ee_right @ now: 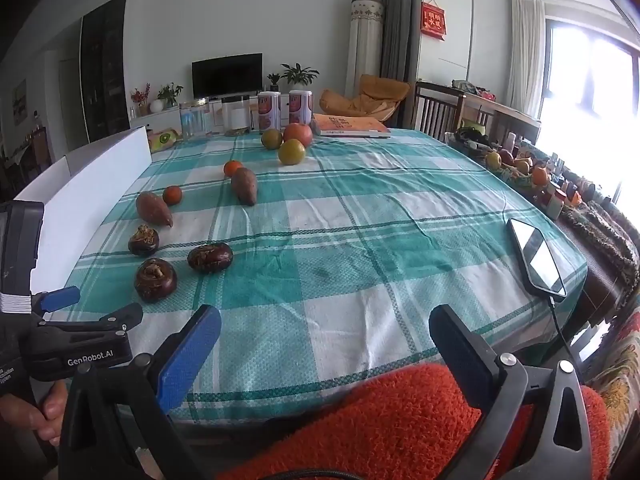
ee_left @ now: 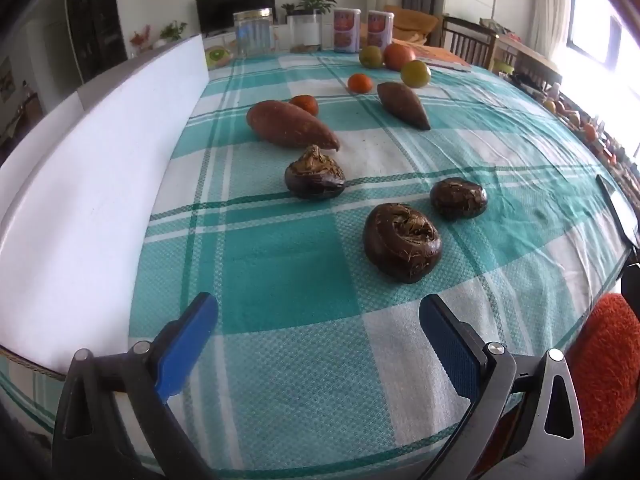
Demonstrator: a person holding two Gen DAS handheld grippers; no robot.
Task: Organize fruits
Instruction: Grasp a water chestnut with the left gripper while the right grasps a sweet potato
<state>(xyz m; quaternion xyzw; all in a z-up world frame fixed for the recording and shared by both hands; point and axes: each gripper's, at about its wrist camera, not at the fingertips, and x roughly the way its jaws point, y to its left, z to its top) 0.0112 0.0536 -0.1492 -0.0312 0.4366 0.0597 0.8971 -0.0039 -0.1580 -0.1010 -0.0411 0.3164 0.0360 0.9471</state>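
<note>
Three dark water chestnuts lie on the checked tablecloth: the nearest, one to its right, one behind. Two sweet potatoes lie farther back, with two small oranges. At the far end are two green citrus and a red tomato. My left gripper is open and empty, short of the nearest chestnut. My right gripper is open and empty over the table's near edge.
A white board stands along the table's left side. A phone on a cable lies at the right edge. Jars, cans and a book stand at the far end. An orange cushion is below the near edge.
</note>
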